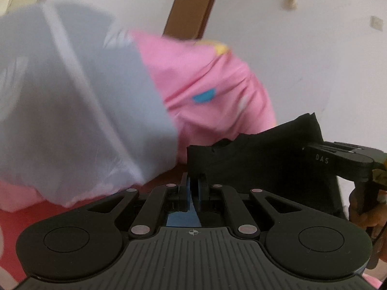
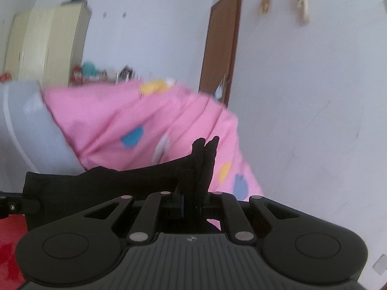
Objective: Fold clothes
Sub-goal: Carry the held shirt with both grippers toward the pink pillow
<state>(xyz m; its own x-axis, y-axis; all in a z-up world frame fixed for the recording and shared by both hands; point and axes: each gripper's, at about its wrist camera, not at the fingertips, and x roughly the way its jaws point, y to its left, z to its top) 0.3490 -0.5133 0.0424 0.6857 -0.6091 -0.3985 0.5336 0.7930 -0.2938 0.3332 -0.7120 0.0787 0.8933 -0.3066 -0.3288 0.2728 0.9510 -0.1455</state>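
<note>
Black cloth [image 1: 261,154] hangs stretched between both tools. Left gripper [image 1: 194,181] has its jaws closed on one edge; right gripper [image 2: 202,166] pinches the other, a fold poking up between its jaws. Behind lie a pink quilt [image 2: 145,118] and a grey pillow [image 1: 60,111], then a white wall [image 2: 302,96].

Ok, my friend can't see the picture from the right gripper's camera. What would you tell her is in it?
The right gripper is shut on a corner of a black cloth, which stretches away to the left. Behind it lies a pink blanket with blue and yellow shapes, then a white wall, a brown door and a cream wardrobe.
</note>
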